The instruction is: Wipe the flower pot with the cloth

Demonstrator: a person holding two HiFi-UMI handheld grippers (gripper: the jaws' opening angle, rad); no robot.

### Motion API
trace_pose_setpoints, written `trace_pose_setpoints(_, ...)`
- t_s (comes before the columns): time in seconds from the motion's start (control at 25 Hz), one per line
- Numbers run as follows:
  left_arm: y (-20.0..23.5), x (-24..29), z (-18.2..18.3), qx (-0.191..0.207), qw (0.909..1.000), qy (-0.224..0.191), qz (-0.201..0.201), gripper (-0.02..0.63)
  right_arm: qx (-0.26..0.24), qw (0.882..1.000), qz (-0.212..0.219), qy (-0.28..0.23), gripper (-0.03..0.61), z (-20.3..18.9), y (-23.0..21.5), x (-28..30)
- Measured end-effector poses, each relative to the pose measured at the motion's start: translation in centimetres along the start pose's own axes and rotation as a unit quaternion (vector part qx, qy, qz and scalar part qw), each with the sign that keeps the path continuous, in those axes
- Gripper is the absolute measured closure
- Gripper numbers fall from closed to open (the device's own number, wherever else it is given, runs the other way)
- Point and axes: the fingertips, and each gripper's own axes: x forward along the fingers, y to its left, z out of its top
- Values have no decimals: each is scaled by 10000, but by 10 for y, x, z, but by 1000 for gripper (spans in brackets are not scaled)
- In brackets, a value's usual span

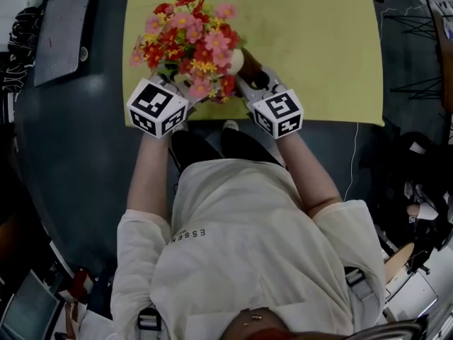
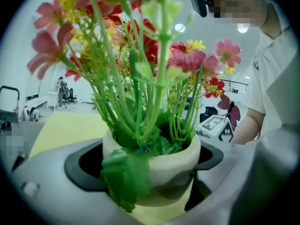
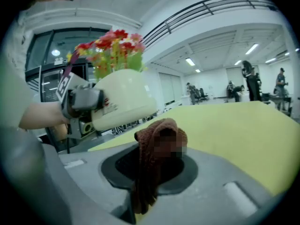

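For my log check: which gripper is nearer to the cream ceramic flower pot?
Left. The left gripper has its jaws closed around the cream ceramic flower pot, holding it. The right gripper, shut on the brown cloth, is beside the pot.

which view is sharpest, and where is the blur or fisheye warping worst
Head view: the sharpest, with evenly lit flowers and dim edges. Left gripper view: heavy fisheye with black corners, and the leaf hanging over the flower pot is smeared out of focus. Right gripper view: the railing is bowed by the lens, the cloth is fairly crisp, and the flower pot looks pale and soft.
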Motion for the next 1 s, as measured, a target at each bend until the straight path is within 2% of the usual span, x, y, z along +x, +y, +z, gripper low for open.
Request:
trace_pose_setpoints(0.16,17,-14,-32,244,9994,199,-149,52,312,9943,-1023,-8,520,3,-51,-11)
trace_pose_setpoints(0.28,22,-19,-59,585,9968,366,-396,52,447,9893,-1384,-59,520,3,-67,-20)
trace_pose_setpoints(0.52,32,-14,-102,1199,9875,524,-880,52,432,9835,-1748,161,520,-13,-65,-17)
trace_pose_setpoints(0.8,34,3,-137,1345,9775,857,-1379,52,430,9792,-1969,219,520,-29,-67,-14)
trace_pose_setpoints(1.0,39,8,-157,1526,9695,1155,-1530,52,297,9801,-1959,148,520,-29,-63,-6)
